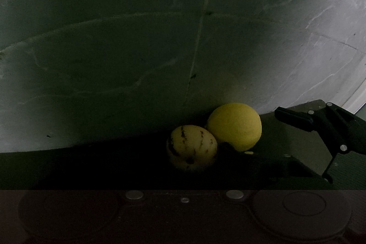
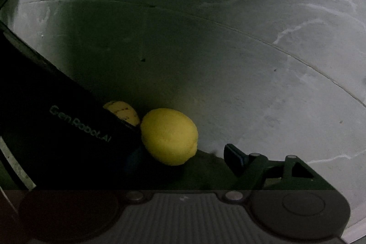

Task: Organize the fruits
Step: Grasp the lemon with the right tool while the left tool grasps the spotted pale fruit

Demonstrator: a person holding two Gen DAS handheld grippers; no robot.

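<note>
Fruit first: a plain yellow lemon [image 2: 168, 136] and a pale striped fruit [image 1: 191, 147] lie touching each other on the dark tabletop [image 1: 345, 166], loose, not inside any bowl or basket that I can see. Both are close to the far edge of the tabletop, and beyond this edge only pale marbled floor tiles [image 1: 297, 49] show, so the open room is on my near side.

On the right wrist camera, the right claw [image 2: 183, 157] is open. The lemon sits between its fingers, with a clear gap to the right finger [image 2: 233, 156], and the other finger is lost in shadow.

The left claw [image 1: 183, 127] also looks wide open. Its one visible finger [image 1: 294, 119] stands far out to the side and touches nothing, and the striped fruit is in front of it. The black body of the left claw half covers this fruit on the right camera.
</note>
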